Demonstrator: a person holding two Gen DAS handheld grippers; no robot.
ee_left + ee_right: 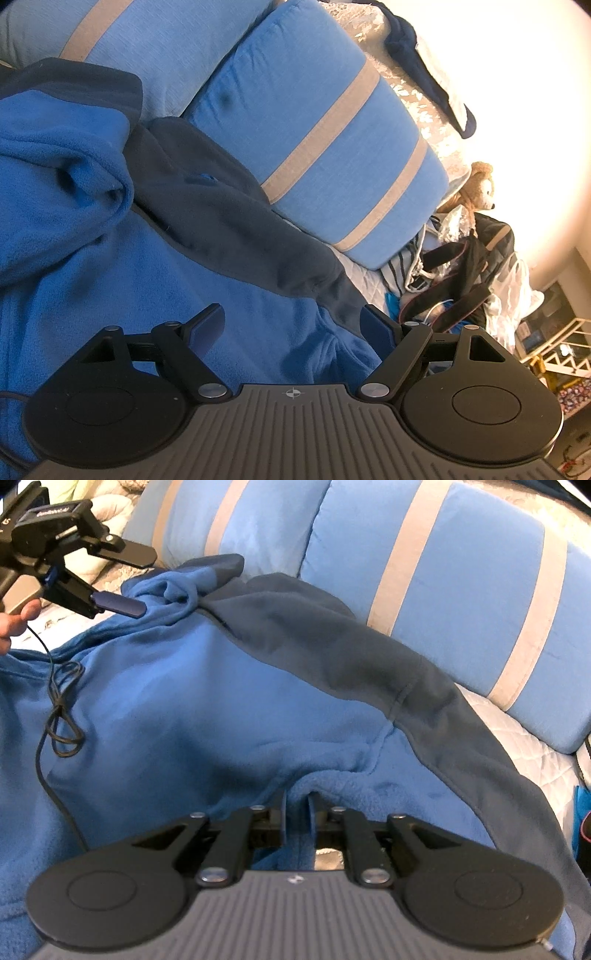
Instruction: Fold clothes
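The blue fleece jacket [192, 701] lies spread over the sofa seat, its dark sleeve [351, 646] running along the foot of the striped cushions [461, 602] at the back edge of the seat. The right gripper [297, 812] is low over the fleece near the armpit seam; its jaws stand a little apart and I see no cloth pinched between them. The left gripper [144, 581] is wide open beside the bunched collar [173, 587], holding nothing. I judge the folding is at an early step, with the sleeve not yet folded in. The next move probably needs a firm pinch on the sleeve or hem, then carrying it across the body
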